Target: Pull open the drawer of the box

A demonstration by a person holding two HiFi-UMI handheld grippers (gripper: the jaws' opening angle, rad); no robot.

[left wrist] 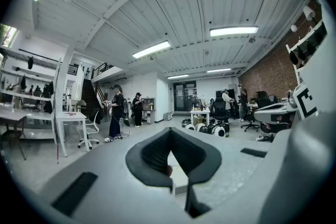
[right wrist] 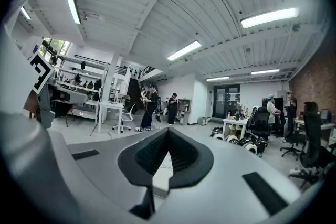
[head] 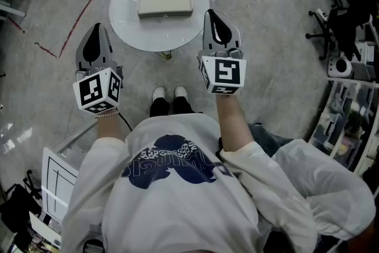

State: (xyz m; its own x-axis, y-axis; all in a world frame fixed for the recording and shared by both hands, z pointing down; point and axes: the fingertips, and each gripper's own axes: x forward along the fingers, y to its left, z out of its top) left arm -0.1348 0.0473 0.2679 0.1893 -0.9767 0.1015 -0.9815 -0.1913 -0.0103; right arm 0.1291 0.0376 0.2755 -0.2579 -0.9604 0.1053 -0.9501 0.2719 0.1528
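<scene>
The box [head: 165,1] is showing cream-beige on the glossy white round table [head: 127,23], while a thin red line [head: 95,0] is running across the mottled grey floor [head: 53,86]. The left gripper [head: 98,28] and right gripper [head: 209,13] are showing pale grey shells with black pads, their cubes [head: 98,90] [head: 224,74] bearing black-and-white square markers. The person is wearing a white shirt [head: 177,204] with a dark navy print, black trousers [head: 163,106] and white shoes [head: 159,93].

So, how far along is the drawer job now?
Nothing looks done: the box sits on the round table, apparently closed. In hand: nothing; left gripper and right gripper have shut, empty jaws, away from the box. Reaching, gripping, pulling remain.
</scene>
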